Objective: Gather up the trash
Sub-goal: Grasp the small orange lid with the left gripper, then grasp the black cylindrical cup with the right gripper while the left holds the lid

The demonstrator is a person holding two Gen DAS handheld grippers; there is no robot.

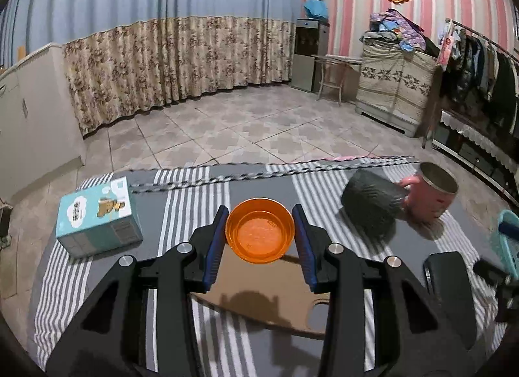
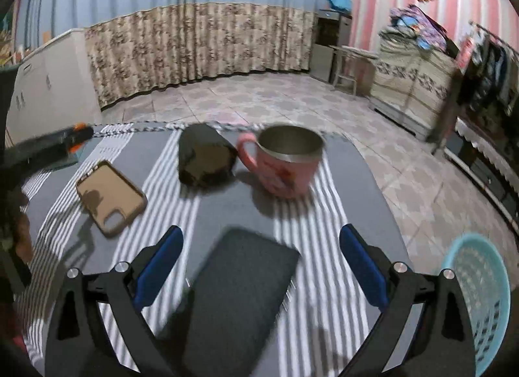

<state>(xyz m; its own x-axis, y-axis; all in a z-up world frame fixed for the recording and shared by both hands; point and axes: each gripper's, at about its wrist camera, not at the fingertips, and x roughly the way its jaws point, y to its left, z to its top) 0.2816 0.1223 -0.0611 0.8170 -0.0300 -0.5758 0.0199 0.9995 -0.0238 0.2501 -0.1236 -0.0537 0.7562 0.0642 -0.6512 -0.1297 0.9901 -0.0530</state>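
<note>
My left gripper (image 1: 260,231) is shut on an orange plastic bowl (image 1: 259,230), held above the striped table with the blue pads against its two sides. My right gripper (image 2: 261,266) is open and empty above a dark grey flat pad (image 2: 240,283). A dark crumpled wrapper (image 2: 204,156) lies at the table's far side beside a pink mug (image 2: 285,163); both also show in the left wrist view, the wrapper (image 1: 373,205) and the mug (image 1: 431,195). A light blue basket (image 2: 483,292) stands off the table's right edge.
A brown phone case (image 2: 110,197) lies on the left of the table, under the bowl in the left wrist view (image 1: 259,296). A teal tissue box (image 1: 97,218) stands at the far left. The striped cloth (image 2: 311,247) ends at the far edge; tiled floor lies beyond.
</note>
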